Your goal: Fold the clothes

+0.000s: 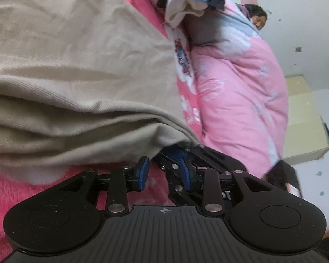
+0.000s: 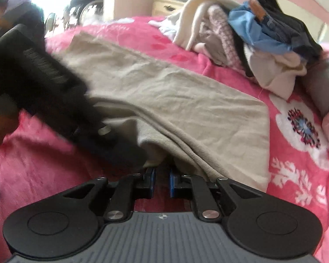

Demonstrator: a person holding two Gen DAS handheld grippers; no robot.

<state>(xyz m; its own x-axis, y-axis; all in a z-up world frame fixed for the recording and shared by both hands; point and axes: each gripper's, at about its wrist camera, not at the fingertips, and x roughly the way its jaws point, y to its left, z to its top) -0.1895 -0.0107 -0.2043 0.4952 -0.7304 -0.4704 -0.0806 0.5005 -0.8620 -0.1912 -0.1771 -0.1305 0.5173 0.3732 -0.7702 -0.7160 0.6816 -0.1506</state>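
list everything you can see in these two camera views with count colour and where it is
Beige cotton garment: one, beige, spread across the bed's middle.
Pink floral bedspread: one, pink and white, beneath everything.
Pile of mixed clothes: one heap, cream, blue, dark, at the bed's far side.
Pink quilt: one, pink, right of the garment.
Cream cabinet: one, beyond the bed.
Left gripper: black, blue pads, nothing between them.
Right gripper: black, blue pads, at the garment's near edge.
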